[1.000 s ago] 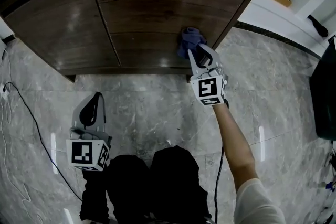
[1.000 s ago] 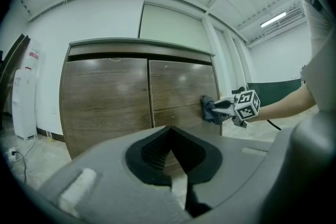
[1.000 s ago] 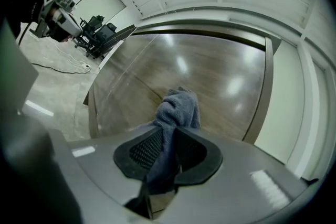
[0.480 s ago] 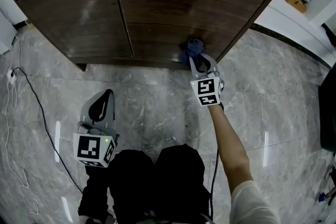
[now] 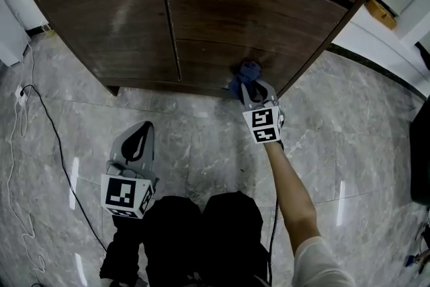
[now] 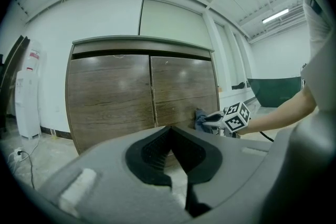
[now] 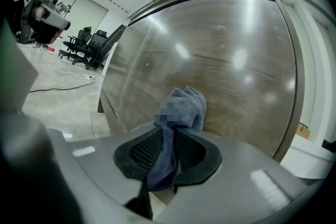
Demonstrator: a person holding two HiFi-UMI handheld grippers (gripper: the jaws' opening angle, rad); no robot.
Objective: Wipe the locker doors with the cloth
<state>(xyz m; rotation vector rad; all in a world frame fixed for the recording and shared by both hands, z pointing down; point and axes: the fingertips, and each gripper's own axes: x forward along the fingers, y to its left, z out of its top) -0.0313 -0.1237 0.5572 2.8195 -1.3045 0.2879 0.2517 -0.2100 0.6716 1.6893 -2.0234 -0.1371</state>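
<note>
- Cloth (image 7: 181,110), soft, light and limp, sits bunched in the clamped right tongs (image 7: 167,150). Its wad presses on the right locker door (image 5: 269,17) just ahead of the tips.
- A grip on its gathered middle suits it.
- Left tongs (image 6: 169,149) are together, empty, well apart to the left.
- Door's bottom edge and the floor (image 5: 201,138) lie just below the right tongs; open room lies above and leftward.

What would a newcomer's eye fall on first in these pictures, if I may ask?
The dark wooden locker with its two closed doors fills the top of the head view. Low on its right door, a blue cloth pinched in the right tongs presses against the wood. The left tongs hang shut and empty above the grey stone floor.
</note>
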